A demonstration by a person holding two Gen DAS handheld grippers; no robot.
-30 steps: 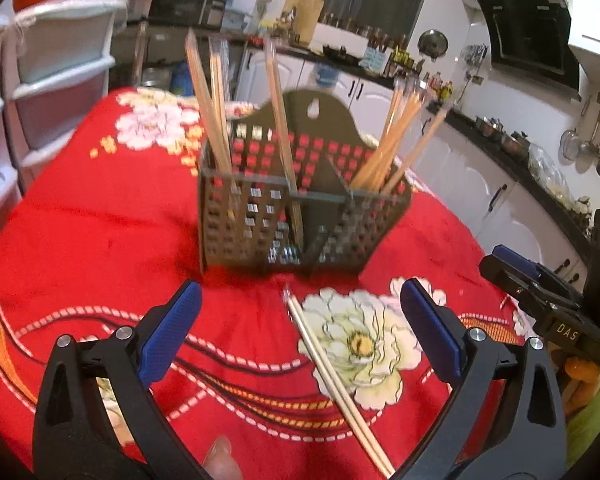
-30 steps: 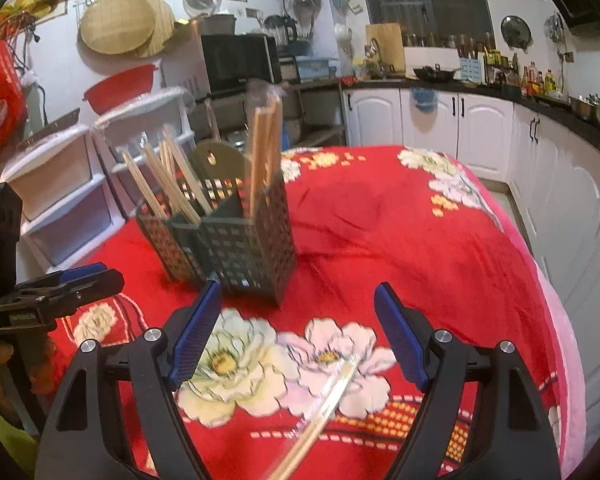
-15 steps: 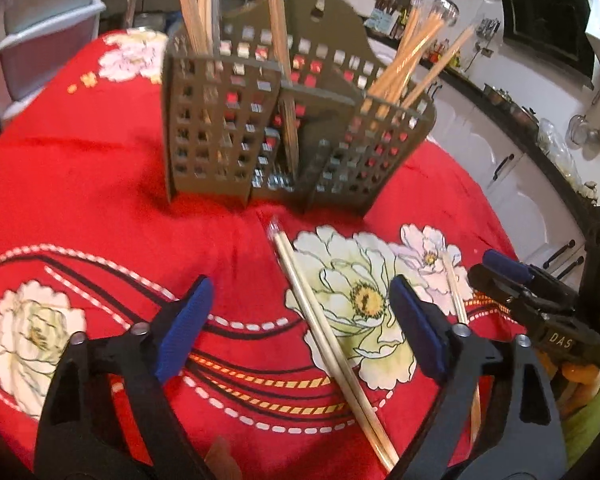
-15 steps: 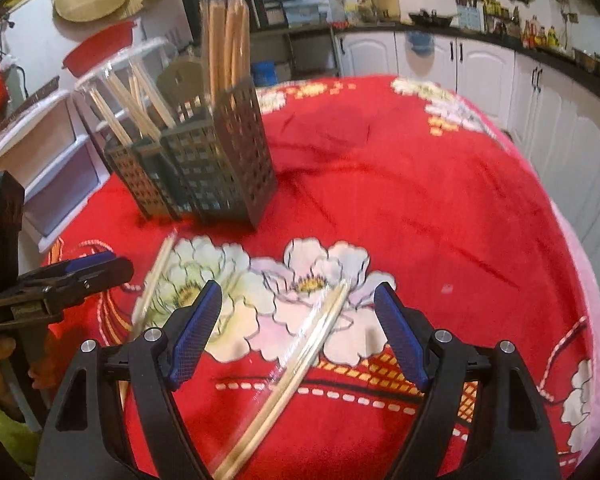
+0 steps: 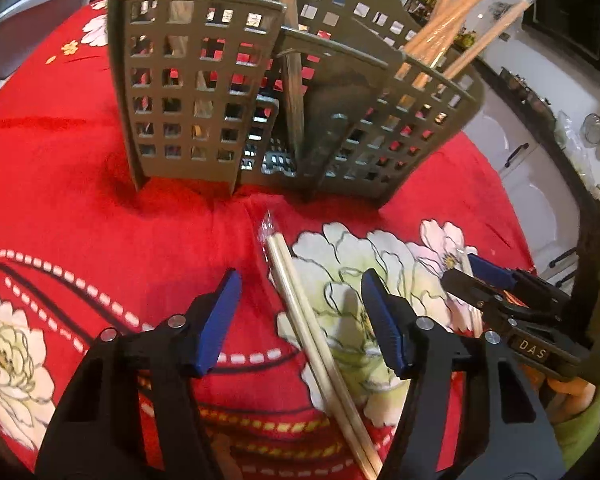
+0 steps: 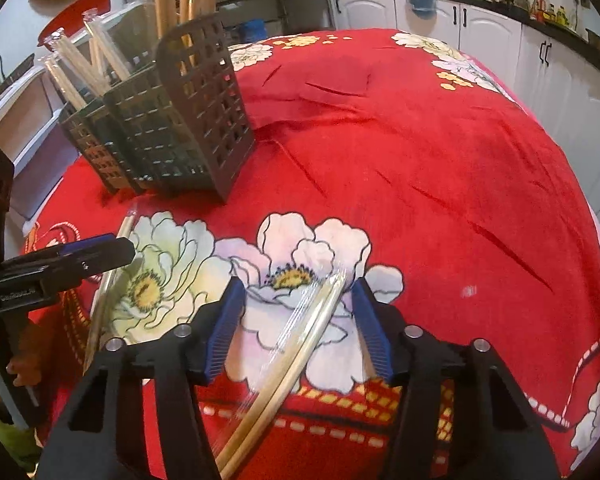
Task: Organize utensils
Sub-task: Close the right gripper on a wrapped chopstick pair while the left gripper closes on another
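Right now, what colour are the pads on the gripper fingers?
Blue pads on black fingers; clearest in the right wrist view.

Plush red floral cloth (image 6: pixel 440 168) covers the bench, soft and matt. The grey perforated plastic caddy (image 5: pixel 204 92) looks dull; pale wooden chopsticks (image 6: pixel 300 336) gleam in glossy clear wrap, between ribbed blue gripper pads (image 6: pixel 224 328).

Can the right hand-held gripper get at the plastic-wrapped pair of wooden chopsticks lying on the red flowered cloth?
Probably yes: the right hand-held gripper already straddles the wrapped pair of wooden chopsticks, its jaws just closing, nothing between.
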